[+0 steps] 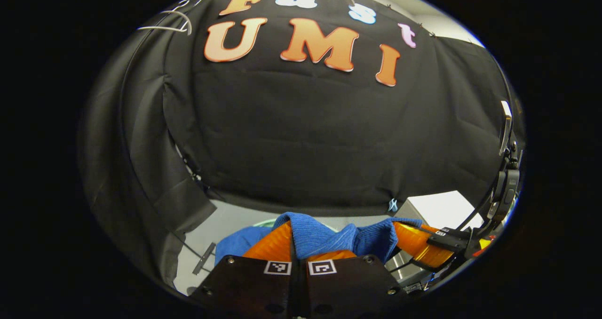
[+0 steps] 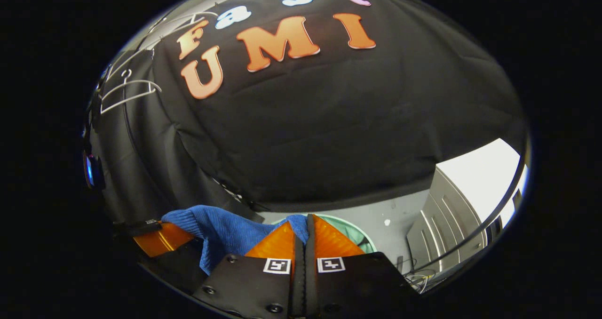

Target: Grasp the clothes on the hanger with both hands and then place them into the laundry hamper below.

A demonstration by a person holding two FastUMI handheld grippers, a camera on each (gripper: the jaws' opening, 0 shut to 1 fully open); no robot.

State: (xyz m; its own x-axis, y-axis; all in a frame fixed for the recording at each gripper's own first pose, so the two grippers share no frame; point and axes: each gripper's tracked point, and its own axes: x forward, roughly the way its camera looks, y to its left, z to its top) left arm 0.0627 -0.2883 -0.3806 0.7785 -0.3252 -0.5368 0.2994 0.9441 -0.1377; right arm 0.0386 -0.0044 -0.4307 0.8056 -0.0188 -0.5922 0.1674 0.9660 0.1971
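1. While a blue knitted garment (image 1: pixel 324 239) hangs bunched between them, both hand-held tools are clamped on it: the left gripper (image 1: pixel 299 251) has its fingers pressed together on a fold of the cloth, as seen in the left gripper view.

2. At the far edge of that same view, the right gripper (image 1: pixel 423 246) pinches the other end of the garment; in the right gripper view, its own fingers stand closed on the blue cloth's edge (image 2: pixel 301 225).

3. Empty white hangers (image 2: pixel 127 91) remain up on the rail at the upper left, so the garment appears already off its hanger and held in the air.

4. Below and just beyond the right gripper's tips lies the pale green rim of the laundry hamper (image 2: pixel 360 236), on the grey floor (image 2: pixel 400 220).

5. Risk, as judged from here: the cloth sags to one side, so releasing before both ends are over the rim could drape it across the edge or drop it on the floor; a thin pinch could also slip early.
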